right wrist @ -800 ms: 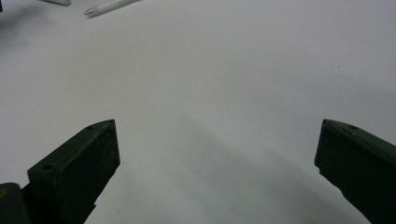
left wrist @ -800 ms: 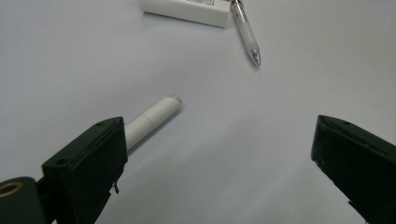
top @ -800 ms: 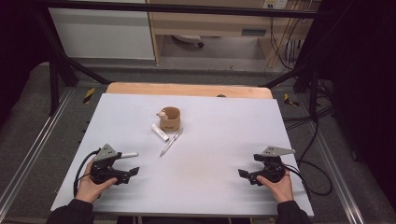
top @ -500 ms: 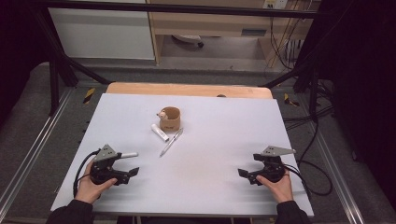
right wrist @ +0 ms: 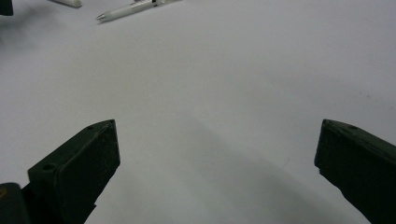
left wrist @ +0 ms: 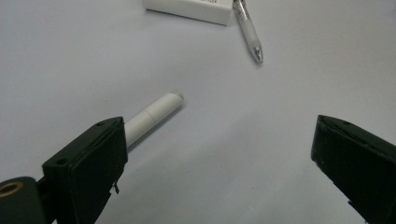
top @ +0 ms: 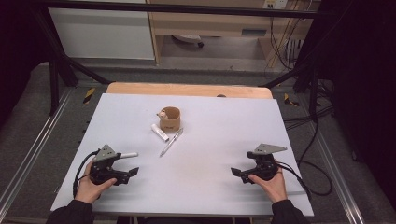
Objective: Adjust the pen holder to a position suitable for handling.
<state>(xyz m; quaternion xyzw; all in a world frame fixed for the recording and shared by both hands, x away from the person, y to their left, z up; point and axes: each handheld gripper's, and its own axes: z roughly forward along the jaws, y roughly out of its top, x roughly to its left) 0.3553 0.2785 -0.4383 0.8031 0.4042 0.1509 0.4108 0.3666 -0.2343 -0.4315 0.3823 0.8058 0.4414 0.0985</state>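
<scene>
Nothing grasped yet. Left gripper (left wrist: 219,154) jaws wide apart, empty, short white plastic cylinder (left wrist: 154,116) lying on white tabletop (top: 224,140) just beside left jaw. Right gripper (right wrist: 217,158) gaping, empty, over bare surface. Pickup and placement all remaining.

Matt white tabletop (top: 224,140); glossy plastic pen (left wrist: 247,30); smooth white marker (left wrist: 152,116)

Both hands rest low and well apart, left tongs (top: 132,171) and right tongs (top: 236,171) gaping empty.
</scene>
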